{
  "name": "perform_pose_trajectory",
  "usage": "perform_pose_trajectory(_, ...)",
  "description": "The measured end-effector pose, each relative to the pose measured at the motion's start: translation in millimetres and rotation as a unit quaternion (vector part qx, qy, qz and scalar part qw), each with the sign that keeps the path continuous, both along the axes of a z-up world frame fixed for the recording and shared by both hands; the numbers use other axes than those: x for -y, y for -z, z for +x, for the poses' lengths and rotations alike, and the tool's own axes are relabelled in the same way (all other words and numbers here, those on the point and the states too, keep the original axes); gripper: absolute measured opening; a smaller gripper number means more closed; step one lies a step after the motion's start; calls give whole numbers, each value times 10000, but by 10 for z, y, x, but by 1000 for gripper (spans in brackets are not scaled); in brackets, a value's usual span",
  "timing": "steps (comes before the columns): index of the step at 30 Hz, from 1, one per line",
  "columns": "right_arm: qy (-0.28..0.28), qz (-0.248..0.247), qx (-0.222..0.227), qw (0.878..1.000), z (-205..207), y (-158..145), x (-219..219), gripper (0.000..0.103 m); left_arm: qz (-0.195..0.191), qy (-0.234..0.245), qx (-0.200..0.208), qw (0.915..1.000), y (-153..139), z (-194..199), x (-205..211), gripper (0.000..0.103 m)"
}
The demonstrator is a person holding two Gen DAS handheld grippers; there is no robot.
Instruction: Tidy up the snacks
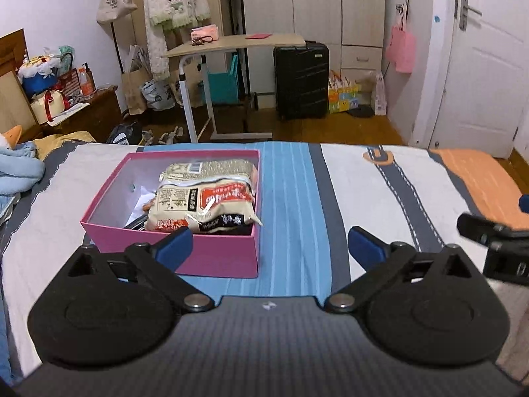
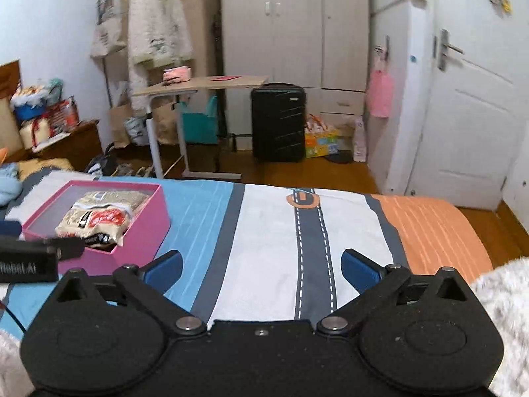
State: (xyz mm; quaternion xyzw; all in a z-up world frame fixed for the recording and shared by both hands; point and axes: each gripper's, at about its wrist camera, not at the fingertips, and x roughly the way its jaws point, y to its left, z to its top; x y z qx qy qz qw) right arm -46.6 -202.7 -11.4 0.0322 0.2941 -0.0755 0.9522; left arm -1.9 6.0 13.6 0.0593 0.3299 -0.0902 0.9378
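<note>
A bedroom: a bed with a striped, road-print cover fills the foreground, and beyond its far edge stand a rolling side table, a black suitcase and a white wardrobe. On the blue stripe, towards the bed's left side, sits an open pink box with its far wall close to the far edge. Inside lie two snack packets, stacked flat against the box's right wall, their long axes running across the box from left to right, printed faces up; something smaller shows in the left half, too hidden to name.

The left gripper hovers over the box's near right corner, fingers spread wide with nothing between them. The right gripper hangs over the white stripe, well right of the box, also fully apart and empty.

No loose snack shows on the cover, so the packing looks close to done. If the packets need tidying, I would come down across their short side and square them along the wall.
</note>
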Motion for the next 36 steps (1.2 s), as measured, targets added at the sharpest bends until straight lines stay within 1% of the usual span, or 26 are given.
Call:
perform_pose_trajectory(2,-20,-16,-19,10000,10,27,2,103,66,8,-10,10000,39,-3,26,102)
perform_pose_trajectory(5,-11,-59,-164,9998,57,52,-9,103,172,-1,1,9999,73,-4,58,103)
perform_pose_trajectory(15,134,50,-349,9993,41,101,-37,103,216,51,30,9997,97,-15,58,103)
perform_pose_trajectory(19,189,-3,-411,9990,53,107,-49,103,327,16,31,9995,125,-12,80,103)
perform_pose_trajectory(25,201,-17,-426,9989,50,109,-58,103,212,-14,-28,9998,134,-15,52,103)
perform_pose_trajectory(36,277,-123,-429,9986,46,135,-84,103,271,38,51,9996,124,-51,91,103)
